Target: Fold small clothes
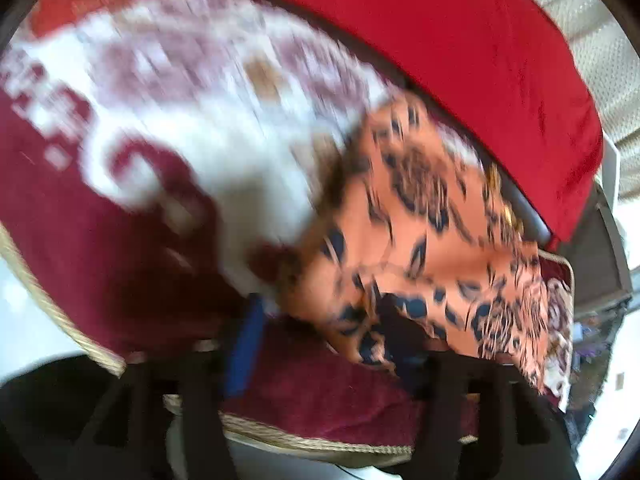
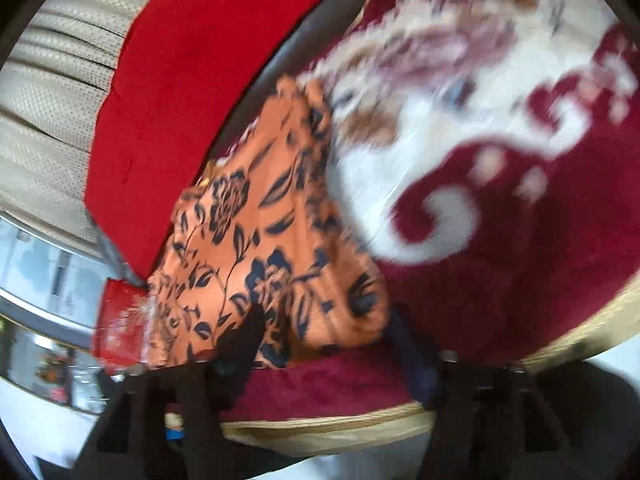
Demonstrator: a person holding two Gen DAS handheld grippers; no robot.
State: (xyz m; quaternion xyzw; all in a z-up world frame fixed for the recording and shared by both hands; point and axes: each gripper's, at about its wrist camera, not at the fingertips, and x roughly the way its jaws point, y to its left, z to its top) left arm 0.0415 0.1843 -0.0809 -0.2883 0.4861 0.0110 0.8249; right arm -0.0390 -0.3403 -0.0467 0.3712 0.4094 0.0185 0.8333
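Note:
An orange garment with a dark blue flower print [image 1: 432, 236] lies bunched on a maroon and white patterned rug [image 1: 100, 248]. It also shows in the right wrist view [image 2: 264, 240]. My left gripper [image 1: 320, 332] is open; its right finger touches the garment's near edge, its blue-padded left finger [image 1: 246, 352] is over the rug. My right gripper [image 2: 324, 344] is open; its left finger [image 2: 244, 340] lies on the garment's near edge and its right finger [image 2: 408, 356] is beside the cloth over the rug [image 2: 520, 280]. Both views are motion-blurred.
A bright red cushion [image 1: 460, 48] lies behind the rug, also in the right wrist view [image 2: 200, 80]. Cream textured upholstery [image 2: 52, 100] is beyond it. The rug's beige corded edge [image 1: 320, 440] and white floor are near me. A red packet [image 2: 120, 320] sits left of the garment.

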